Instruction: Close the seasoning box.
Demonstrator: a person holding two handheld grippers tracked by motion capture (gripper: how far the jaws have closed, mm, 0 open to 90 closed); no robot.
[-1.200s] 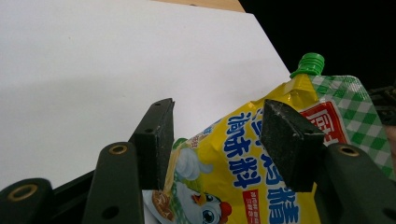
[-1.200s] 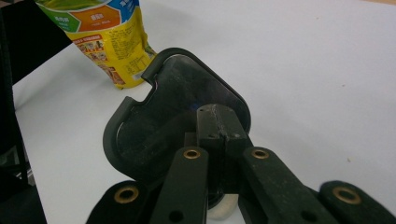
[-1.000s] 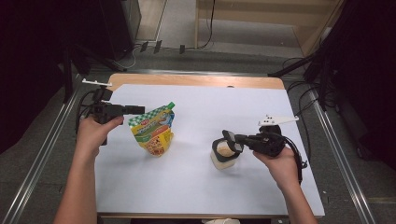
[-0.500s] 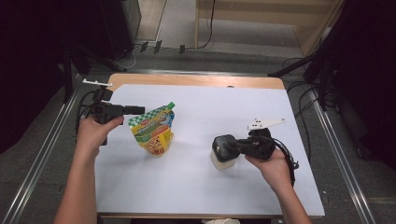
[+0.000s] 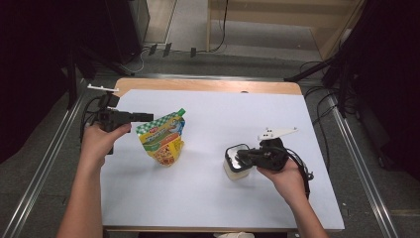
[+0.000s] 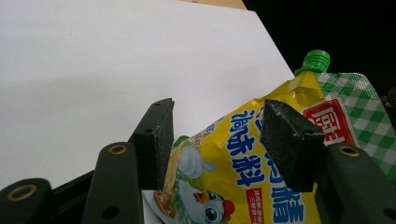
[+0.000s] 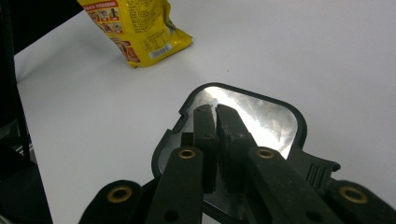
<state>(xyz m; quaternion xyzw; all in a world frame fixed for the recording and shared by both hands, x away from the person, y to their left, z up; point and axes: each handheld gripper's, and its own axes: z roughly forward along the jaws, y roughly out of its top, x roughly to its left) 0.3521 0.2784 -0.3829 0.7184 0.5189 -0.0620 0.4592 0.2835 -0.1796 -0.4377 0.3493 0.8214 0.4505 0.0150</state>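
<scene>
Left hand-held gripper (image 6: 215,140) clamps the seasoning pouch (image 5: 163,141); right hand-held gripper (image 7: 215,140), clenched, presses the container lid (image 7: 261,116) beside the pouch. It might skid off.

Surface notes: pouch, lid, table cover, jaws

Pouch (image 6: 243,177): glossy printed plastic film, creased; ribbed green plastic cap (image 6: 316,59). Lid (image 7: 261,116): shiny, faintly scratched foil-like face in a black plastic rim. Table sheet (image 5: 223,198): smooth, matt white; wood edge (image 5: 208,85) behind. Left gripper (image 6: 217,140) pads (image 6: 285,135): rough, matt black.
</scene>
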